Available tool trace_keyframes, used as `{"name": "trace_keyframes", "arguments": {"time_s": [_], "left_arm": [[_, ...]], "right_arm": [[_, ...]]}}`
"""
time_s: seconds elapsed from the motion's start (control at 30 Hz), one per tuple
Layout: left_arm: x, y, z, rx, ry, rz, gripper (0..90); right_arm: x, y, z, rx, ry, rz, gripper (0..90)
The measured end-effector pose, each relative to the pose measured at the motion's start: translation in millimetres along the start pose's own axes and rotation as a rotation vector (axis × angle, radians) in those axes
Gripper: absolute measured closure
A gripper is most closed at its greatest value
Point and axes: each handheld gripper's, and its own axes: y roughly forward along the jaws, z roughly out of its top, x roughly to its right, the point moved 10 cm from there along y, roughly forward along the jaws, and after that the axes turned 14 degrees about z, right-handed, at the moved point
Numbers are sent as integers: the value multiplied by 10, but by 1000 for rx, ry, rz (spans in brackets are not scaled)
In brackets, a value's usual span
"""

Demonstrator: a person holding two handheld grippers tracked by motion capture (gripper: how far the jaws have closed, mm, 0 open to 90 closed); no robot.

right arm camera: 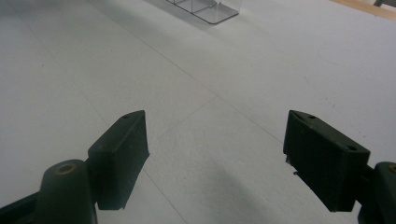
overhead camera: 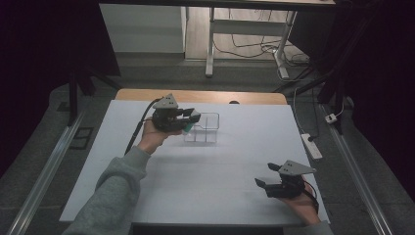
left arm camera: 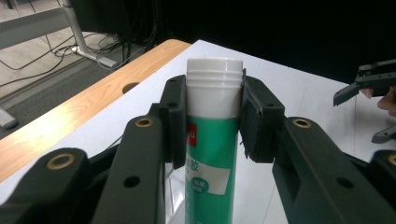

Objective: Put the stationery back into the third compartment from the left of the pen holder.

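Note:
A green glue stick [left arm camera: 211, 154] with a white cap stands upright between the two pads of my left gripper [left arm camera: 212, 121], which is shut on it just below the cap. From above, my left gripper [overhead camera: 190, 120] hovers at the left end of a clear plastic organiser [overhead camera: 208, 128] with compartments, and the green glue stick [overhead camera: 187, 128] peeks out under the jaws. My right gripper [overhead camera: 266, 176] rests near the table's front right corner, jaws wide apart. In the right gripper view my right gripper [right arm camera: 217, 154] holds nothing and bare white table lies between its pads; the clear organiser [right arm camera: 205, 9] is far off.
The white table top [overhead camera: 220, 166] has a wooden strip [overhead camera: 205, 96] along its far edge. Beyond it stand desk legs and cables on the floor. A power strip [overhead camera: 311, 145] lies off the table's right side.

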Motion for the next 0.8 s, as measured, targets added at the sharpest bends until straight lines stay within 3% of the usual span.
{"name": "trace_keyframes", "arguments": {"time_s": [0.4,0.8], "left_arm": [[91,189,119,3,14,-14,639],[85,390,142,-16,8,-10,638]], "right_arm": [[8,-12,9,11,-1,-5,215],[8,-4,7,9,0,-1,215]]}}
